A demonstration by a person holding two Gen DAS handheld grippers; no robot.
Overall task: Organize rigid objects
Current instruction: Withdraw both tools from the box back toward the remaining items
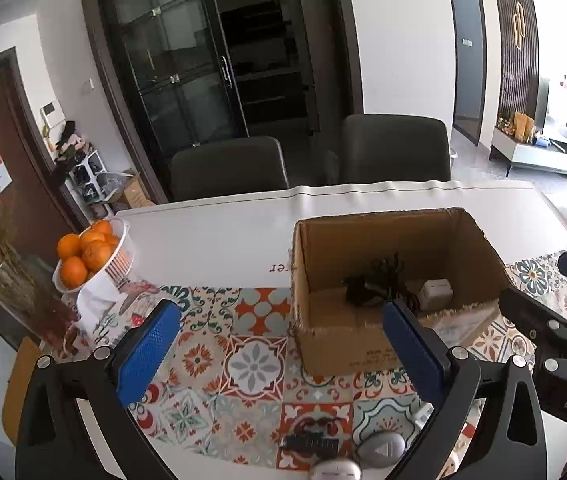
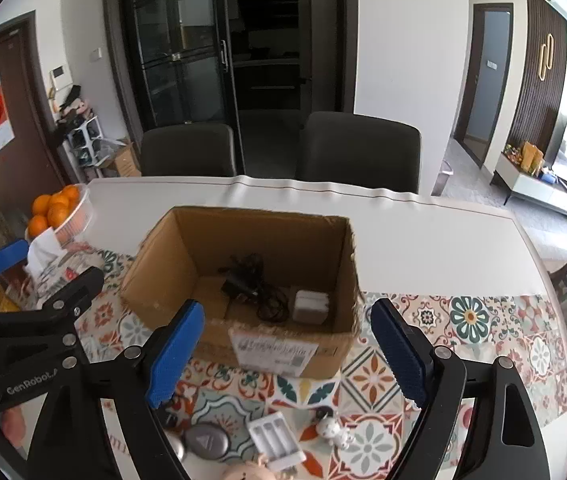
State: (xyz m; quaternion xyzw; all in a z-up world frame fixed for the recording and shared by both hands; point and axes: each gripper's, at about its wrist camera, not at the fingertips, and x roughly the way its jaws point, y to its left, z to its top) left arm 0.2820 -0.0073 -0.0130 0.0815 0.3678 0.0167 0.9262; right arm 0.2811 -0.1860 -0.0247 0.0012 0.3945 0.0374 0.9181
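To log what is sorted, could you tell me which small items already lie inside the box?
The tangled black cable and white adapter beside it lie in the cardboard box.

The brown cardboard box (image 2: 239, 320) sat on a tiled-pattern mat (image 2: 367, 384) of orange, teal and grey over a white counter (image 2: 423, 240). Each claw wore blue pads (image 2: 175, 356). Bright oranges (image 1: 83, 252) filled a white bowl (image 1: 121, 258).

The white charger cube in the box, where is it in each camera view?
Left wrist: white cube right of centre, in the box's far right corner.
Right wrist: white cube near centre, at the box's right wall.
Shared landmark: the black cable tangle lies just left of it in both.
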